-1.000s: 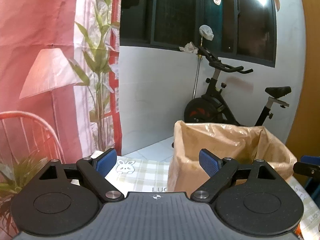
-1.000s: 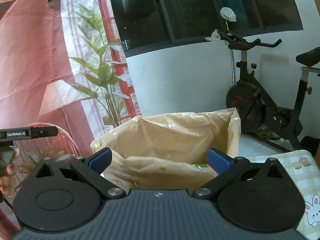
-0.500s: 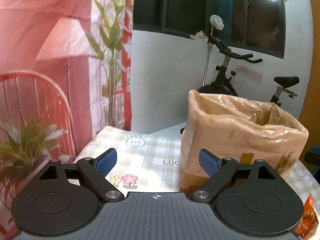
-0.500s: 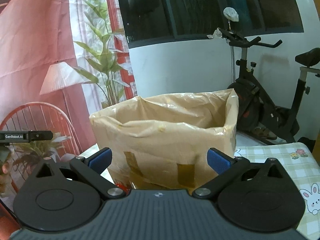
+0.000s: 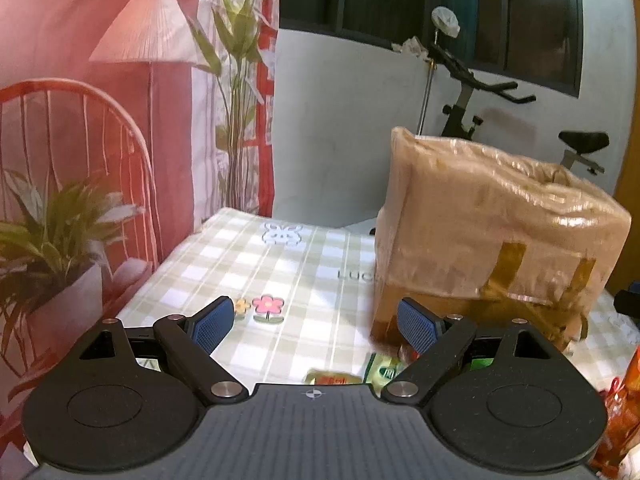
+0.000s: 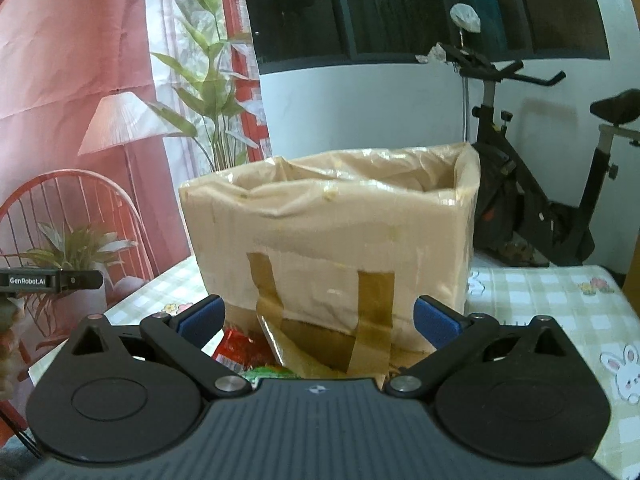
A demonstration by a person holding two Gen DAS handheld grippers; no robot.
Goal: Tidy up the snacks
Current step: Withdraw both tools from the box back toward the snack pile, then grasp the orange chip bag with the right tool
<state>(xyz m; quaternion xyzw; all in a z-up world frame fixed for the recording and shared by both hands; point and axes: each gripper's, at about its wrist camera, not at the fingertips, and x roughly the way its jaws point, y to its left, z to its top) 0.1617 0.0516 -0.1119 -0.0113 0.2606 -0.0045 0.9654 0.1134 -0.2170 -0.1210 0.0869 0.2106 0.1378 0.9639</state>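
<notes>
A cardboard box lined with clear plastic stands on the checked tablecloth; it also shows in the right wrist view. My left gripper is open and empty, left of the box. Small snack packets, one yellow and one green, lie just ahead of it, and an orange bag lies at the far right. My right gripper is open and empty, facing the box's taped front. A red snack packet and a green one lie under it.
An exercise bike stands behind the table. A red curtain with printed lamp and chair hangs at left. The table's right edge lies near the right gripper. The left gripper's body shows at left in the right wrist view.
Both grippers have lowered and pulled back from above the box. The box front and snack packets on the table have come into view. Both stay open.
</notes>
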